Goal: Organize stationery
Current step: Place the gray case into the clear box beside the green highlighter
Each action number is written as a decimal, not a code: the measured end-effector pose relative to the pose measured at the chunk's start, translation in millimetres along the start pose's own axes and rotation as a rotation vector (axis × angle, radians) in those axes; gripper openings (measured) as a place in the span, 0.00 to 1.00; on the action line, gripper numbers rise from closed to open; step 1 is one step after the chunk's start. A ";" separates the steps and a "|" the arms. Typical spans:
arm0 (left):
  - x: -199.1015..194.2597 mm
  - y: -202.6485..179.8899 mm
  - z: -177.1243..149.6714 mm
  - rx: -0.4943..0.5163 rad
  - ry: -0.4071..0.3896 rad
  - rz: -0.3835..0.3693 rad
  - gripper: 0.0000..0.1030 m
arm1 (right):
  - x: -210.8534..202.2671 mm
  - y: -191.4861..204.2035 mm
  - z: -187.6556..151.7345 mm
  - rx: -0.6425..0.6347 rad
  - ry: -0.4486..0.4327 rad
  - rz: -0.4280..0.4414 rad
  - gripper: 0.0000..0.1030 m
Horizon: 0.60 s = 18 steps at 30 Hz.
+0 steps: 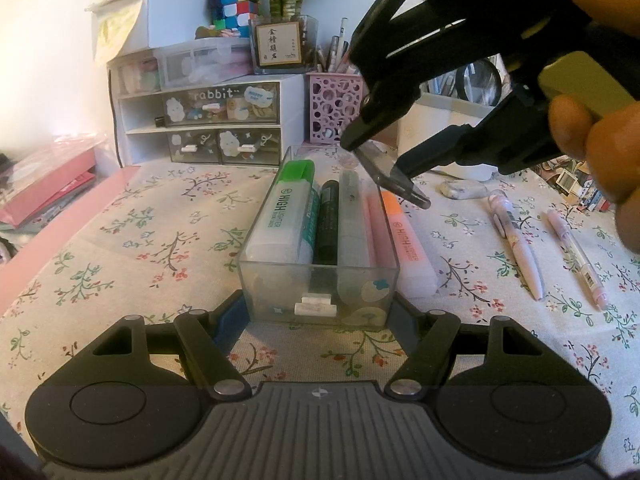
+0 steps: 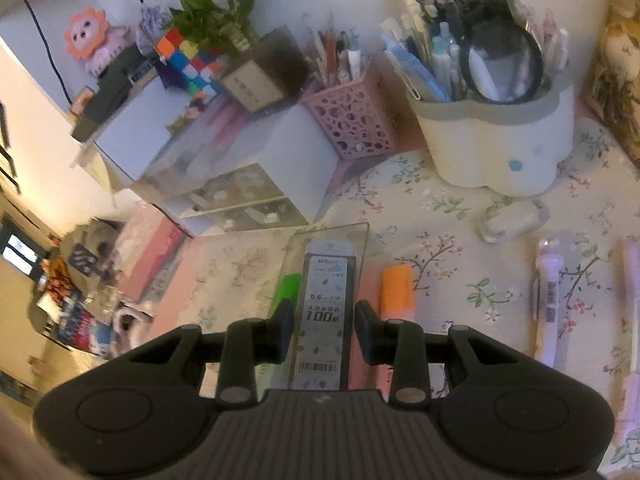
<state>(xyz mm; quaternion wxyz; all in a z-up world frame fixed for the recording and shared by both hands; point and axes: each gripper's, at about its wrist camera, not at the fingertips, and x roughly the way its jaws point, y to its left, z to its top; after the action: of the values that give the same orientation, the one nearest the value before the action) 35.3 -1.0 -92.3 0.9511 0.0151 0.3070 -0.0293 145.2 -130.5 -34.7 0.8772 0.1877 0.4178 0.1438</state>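
The floral tablecloth [image 1: 120,240] is spreading out under both grippers, and straight ahead of the left gripper [image 1: 320,312] the clear drawer tray [image 1: 316,280] is sitting on it. That gripper's fingers are standing wide, one at each front corner of the tray; whether they are pressing its walls I cannot tell. Inside the tray, from the left gripper's left to its right, a green highlighter [image 1: 288,216], a black marker [image 1: 329,224] and a clear pen [image 1: 353,220] are lying lengthwise. Just outside the tray's right wall an orange highlighter [image 1: 408,244] is lying on the cloth, and farther right two pink pens [image 1: 516,244] are lying apart from it.

Above the tray's far right side the right gripper [image 1: 394,160] is hanging tilted downward, its fingers closed on a flat clear lead refill case [image 2: 325,320]. In the right wrist view the case is running forward between those fingers, its far end over the tray [image 2: 328,236], with the green cap [image 2: 289,286] to its left and the orange cap [image 2: 397,288] to its right.

Beyond the right gripper a pink pen basket [image 2: 352,120] and a white pen holder [image 2: 500,140] are standing
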 end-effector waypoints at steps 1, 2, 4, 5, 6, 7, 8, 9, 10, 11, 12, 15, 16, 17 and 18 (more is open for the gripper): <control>0.0 -0.1 0.0 0.000 0.000 0.000 0.70 | 1.8 2.5 0.1 -0.009 0.004 -0.019 0.21; 0.1 0.0 0.0 0.000 0.000 0.000 0.70 | 3.4 4.7 0.2 -0.013 0.008 -0.026 0.21; 0.0 0.0 0.0 0.000 0.000 0.000 0.70 | 5.5 7.9 0.6 -0.020 0.016 -0.032 0.22; 0.1 0.2 0.0 0.000 0.000 -0.001 0.70 | 7.8 10.6 1.0 -0.030 0.025 -0.036 0.22; 0.1 -0.1 0.1 0.001 0.000 -0.001 0.70 | 10.7 12.5 1.5 -0.037 0.041 -0.040 0.22; 0.4 -0.5 0.0 0.001 0.000 -0.001 0.70 | 12.9 13.4 1.1 -0.036 0.051 -0.049 0.22; 0.6 -0.4 0.0 0.001 0.000 -0.002 0.70 | 13.9 13.8 0.3 -0.036 0.048 -0.057 0.23; 0.5 -0.7 0.0 0.001 0.000 -0.002 0.70 | 13.7 14.3 -0.6 -0.040 0.044 -0.057 0.23; 0.5 -0.6 0.0 0.001 0.000 -0.002 0.70 | 13.3 14.0 -1.5 -0.042 0.040 -0.054 0.23; 0.5 -0.8 0.0 0.001 0.000 -0.002 0.70 | 12.9 13.0 -2.3 -0.040 0.039 -0.049 0.23; 0.5 -0.9 0.0 0.001 0.000 -0.001 0.70 | 12.4 11.6 -2.5 -0.035 0.039 -0.043 0.23; 0.5 -0.8 0.0 0.001 0.000 -0.002 0.70 | 10.5 6.6 -2.6 -0.018 0.037 -0.014 0.23; 0.6 -0.9 0.1 0.002 0.001 -0.003 0.70 | 10.4 5.0 -2.7 -0.011 0.037 -0.009 0.23; 0.5 -0.8 0.1 0.003 0.001 -0.004 0.70 | 10.2 4.2 -3.1 -0.009 0.035 -0.007 0.23; 0.5 -0.7 0.1 0.003 0.001 -0.005 0.70 | 9.9 4.4 -3.4 -0.014 0.031 -0.007 0.23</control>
<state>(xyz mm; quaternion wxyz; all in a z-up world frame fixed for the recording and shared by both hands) 35.7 -1.7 -92.5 0.9509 0.0158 0.3073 -0.0320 148.2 -121.8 -41.4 0.8726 0.1777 0.4308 0.1463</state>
